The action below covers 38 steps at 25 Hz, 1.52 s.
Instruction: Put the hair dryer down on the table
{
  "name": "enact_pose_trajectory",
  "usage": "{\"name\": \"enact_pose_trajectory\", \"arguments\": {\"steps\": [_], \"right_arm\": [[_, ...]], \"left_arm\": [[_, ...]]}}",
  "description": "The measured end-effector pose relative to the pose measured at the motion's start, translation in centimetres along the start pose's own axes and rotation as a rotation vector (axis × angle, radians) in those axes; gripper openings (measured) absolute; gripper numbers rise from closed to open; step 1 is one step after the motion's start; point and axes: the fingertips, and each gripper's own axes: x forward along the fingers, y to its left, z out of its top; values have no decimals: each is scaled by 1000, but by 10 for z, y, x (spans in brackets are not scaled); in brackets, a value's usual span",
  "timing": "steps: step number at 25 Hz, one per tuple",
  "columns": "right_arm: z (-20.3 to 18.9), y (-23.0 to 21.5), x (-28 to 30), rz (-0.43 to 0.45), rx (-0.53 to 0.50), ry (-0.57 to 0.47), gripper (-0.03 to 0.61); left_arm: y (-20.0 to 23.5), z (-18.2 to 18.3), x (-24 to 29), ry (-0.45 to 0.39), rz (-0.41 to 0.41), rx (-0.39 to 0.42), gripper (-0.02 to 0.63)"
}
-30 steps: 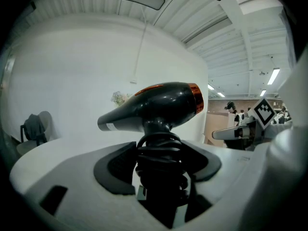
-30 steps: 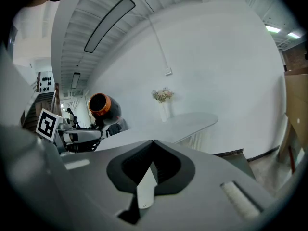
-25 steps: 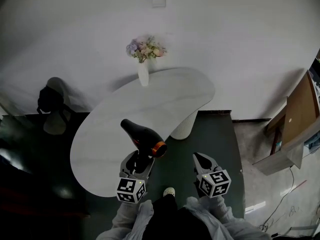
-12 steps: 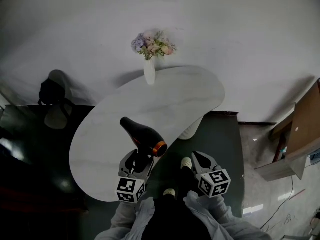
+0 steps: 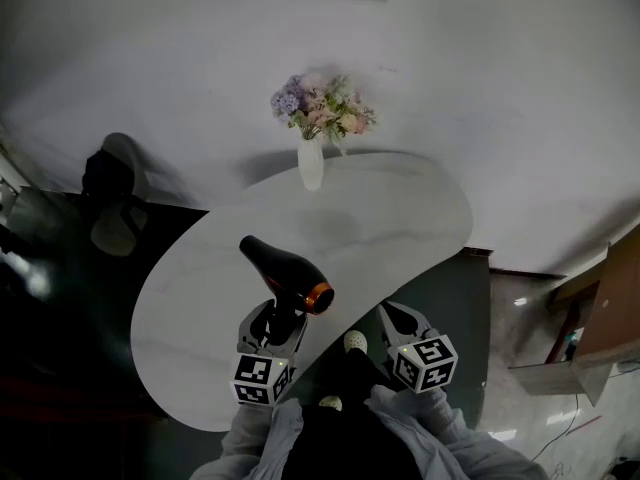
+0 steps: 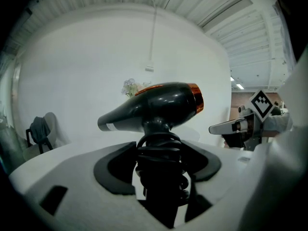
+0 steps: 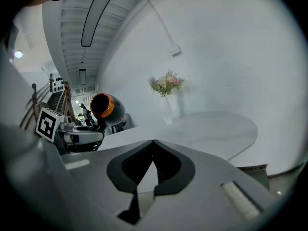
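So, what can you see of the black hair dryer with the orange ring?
The black hair dryer has a tapered barrel, an orange ring at its rear end and a cord coiled round its handle. The left gripper is shut on that handle, holding it upright, nozzle pointing forward-left. It hangs over the near edge of the white oval table, apparently not touching it.

The head view looks steeply down over the desk (image 5: pixel 195 303)'s near edge onto the left tongs (image 5: pixel 276 318) and right tongs (image 5: pixel 392 314). The left gripper view and right gripper view sit low, close behind their jaws, facing the far edge. All three share the vase of flowers (image 5: pixel 311 163).
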Motion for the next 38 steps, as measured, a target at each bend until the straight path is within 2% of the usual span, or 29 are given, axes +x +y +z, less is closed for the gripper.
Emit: {"name": "enact_pose_trajectory", "arguments": {"steps": [7,12,24,30,36,38], "right_arm": [[40,-52,79,86,-24,51,11],[48,-81,119,127,-18,94,11],[43,-122,169,146,-4,157,11],[43,-138,177,125,5,172,11],[42,-150,182,103,6,186,11],[41,-153,182,97,10,190,11]], "left_arm": [[34,26,86,29,75,0,285],[43,31,134,65,85,11,285],[49,-10,199,220,56,45,285],[40,-33,221,292,18,129,285],[30,-52,239,370,-41,276,285],[28,-58,244,393,-56,303,285]]}}
